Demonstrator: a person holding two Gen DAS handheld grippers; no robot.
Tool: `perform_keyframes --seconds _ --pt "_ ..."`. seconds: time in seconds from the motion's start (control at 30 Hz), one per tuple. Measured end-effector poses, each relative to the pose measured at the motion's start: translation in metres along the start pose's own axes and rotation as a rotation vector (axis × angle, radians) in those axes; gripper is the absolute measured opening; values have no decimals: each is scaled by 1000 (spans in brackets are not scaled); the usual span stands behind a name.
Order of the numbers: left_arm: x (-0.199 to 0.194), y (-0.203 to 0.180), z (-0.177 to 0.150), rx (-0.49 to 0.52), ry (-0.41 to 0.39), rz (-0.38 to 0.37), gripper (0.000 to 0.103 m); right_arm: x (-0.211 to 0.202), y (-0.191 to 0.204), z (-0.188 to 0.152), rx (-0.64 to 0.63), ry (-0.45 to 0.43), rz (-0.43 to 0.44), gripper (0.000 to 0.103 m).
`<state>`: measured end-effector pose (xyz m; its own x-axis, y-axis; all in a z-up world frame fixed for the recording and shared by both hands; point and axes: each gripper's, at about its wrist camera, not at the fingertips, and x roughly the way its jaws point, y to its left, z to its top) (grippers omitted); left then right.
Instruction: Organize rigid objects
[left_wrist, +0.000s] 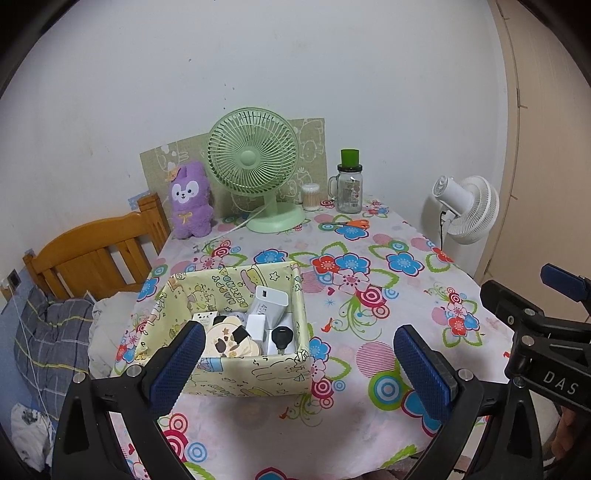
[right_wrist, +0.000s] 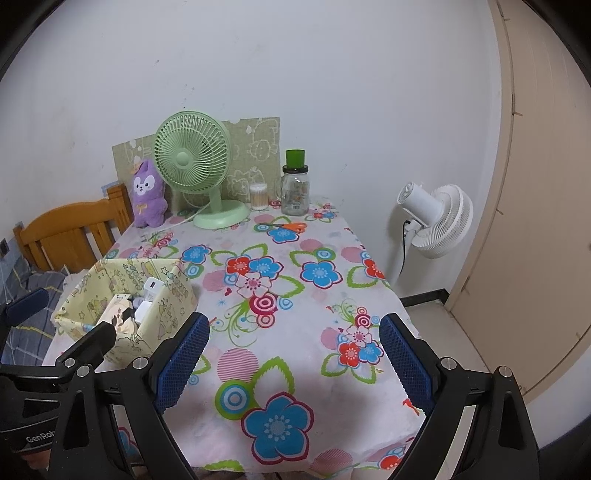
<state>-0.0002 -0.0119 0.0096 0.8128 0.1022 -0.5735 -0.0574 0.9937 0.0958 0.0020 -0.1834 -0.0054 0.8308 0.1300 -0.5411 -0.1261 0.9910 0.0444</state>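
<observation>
Now both hand-held grippers, left (left_wrist: 299, 363) and right (right_wrist: 293, 354), level above the tablecloth (right_wrist: 295, 258) (jaws wide, empty).

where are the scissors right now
The scissors lie flat at the far end of the table, just in front of the glass jar and right of the green fan.

2 fans (left_wrist: 252, 162) (left_wrist: 466, 208), 1 box (left_wrist: 236, 373), 1 jar (left_wrist: 349, 192), 1 plush (left_wrist: 191, 201).
</observation>
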Motion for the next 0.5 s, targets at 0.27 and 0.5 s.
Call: perform_keyframes --seconds 0.27,0.5 --pt "-1 1 0 6 -6 -1 103 0 1 0 -3 2 -2 95" --pt "-1 1 0 4 -6 -2 103 0 2 0 -4 -1 -2 95"
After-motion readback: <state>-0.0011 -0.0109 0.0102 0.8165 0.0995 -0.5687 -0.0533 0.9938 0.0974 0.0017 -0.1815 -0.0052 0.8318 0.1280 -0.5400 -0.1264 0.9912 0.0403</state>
